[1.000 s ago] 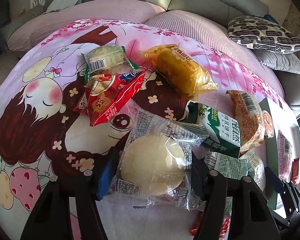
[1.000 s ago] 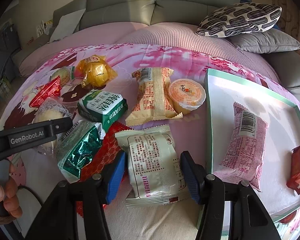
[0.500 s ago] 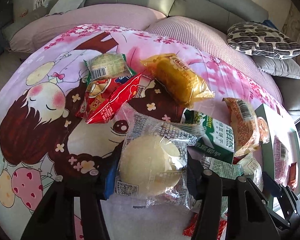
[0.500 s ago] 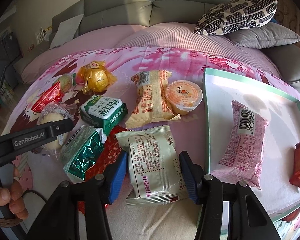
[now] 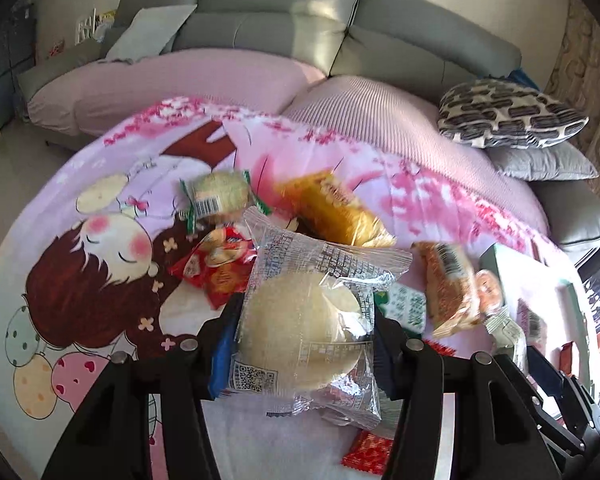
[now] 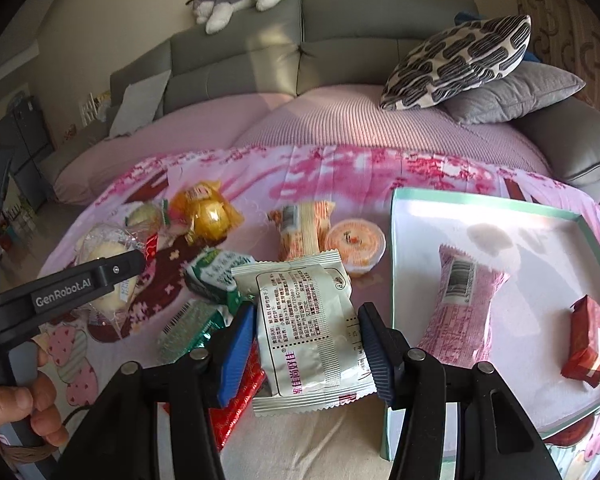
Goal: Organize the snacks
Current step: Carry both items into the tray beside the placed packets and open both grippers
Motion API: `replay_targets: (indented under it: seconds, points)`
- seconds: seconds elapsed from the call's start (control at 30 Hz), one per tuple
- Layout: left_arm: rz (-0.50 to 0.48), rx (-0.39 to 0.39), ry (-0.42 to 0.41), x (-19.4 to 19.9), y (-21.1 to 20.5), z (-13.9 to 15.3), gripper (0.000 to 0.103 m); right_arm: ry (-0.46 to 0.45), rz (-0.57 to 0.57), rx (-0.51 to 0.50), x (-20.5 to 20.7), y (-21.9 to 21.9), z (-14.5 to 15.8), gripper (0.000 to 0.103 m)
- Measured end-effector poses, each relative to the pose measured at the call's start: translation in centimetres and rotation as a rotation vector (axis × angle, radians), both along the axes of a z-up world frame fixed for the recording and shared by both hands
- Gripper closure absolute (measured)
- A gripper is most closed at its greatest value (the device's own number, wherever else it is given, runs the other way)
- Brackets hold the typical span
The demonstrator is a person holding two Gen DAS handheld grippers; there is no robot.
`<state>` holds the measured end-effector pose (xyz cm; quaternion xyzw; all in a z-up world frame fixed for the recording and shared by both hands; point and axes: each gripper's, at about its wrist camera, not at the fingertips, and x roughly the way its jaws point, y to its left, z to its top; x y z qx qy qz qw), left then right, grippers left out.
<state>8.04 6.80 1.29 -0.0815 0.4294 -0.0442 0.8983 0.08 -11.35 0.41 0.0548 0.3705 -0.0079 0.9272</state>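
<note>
Tray (image 6: 396, 216): green-rimmed box on the cartoon blanket (image 5: 80, 280), holding a pink packet (image 6: 466, 308) and a small red bar (image 6: 586, 340).
Left gripper (image 5: 302, 338): pinching the clear-wrapped round cake (image 5: 300, 328), raised above the snack pile.
Right gripper (image 6: 302, 346): clamped on the white packet (image 6: 304, 320), just left of the tray.
Loose beside tray: orange jelly cup (image 6: 355, 244).

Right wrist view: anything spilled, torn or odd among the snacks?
Nothing spilled or torn. The loose snacks lie in an overlapping heap: the green foil packet partly covers the red packet. Only the pink packet and small red bar are in the tray.
</note>
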Motion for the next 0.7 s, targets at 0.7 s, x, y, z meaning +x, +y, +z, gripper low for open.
replay_targets:
  seconds: [0.7]
  points:
    - [-0.117, -0.022, -0.111, -1.7, -4.9, 4.0, 0.045, -0.071, -0.092, 0.016, -0.9, -3.3, 1.9, 0.047]
